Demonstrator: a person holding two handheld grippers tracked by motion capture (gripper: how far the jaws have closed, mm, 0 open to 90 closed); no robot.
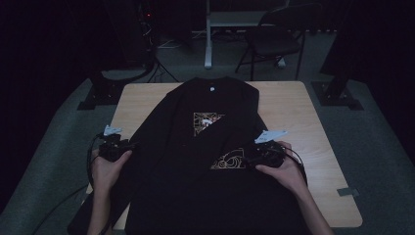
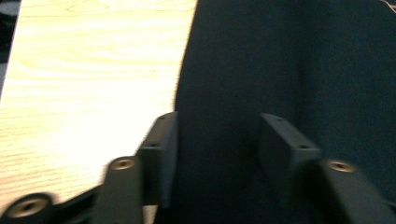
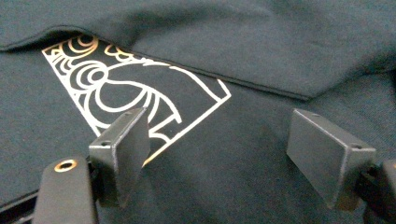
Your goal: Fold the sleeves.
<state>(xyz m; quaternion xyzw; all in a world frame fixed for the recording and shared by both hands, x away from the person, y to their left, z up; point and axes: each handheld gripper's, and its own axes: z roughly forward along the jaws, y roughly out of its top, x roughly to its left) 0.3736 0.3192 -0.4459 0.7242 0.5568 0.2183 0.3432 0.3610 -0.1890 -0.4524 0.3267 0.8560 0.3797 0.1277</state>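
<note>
A black T-shirt (image 1: 195, 161) lies on the wooden table (image 1: 293, 107) with its sides folded in, so that bits of a gold line print (image 1: 229, 159) show between the folds. At the shirt's left edge, my left gripper (image 1: 128, 145) has its jaws partly apart. In the left gripper view the left gripper (image 2: 218, 119) straddles dark fabric (image 2: 289, 70) beside bare wood (image 2: 93, 70). My right gripper (image 1: 252, 155) rests on the shirt's right part. Seen from the right gripper view, the right gripper (image 3: 219, 116) stands wide open just over the print (image 3: 121, 88), below a folded edge of the shirt (image 3: 261, 86).
A strip of grey tape (image 1: 347, 192) sticks to the table's near right corner. Behind the table stand a folding chair (image 1: 274, 39) and a white desk leg (image 1: 208, 34). Dark stands (image 1: 98, 93) flank the table on grey carpet.
</note>
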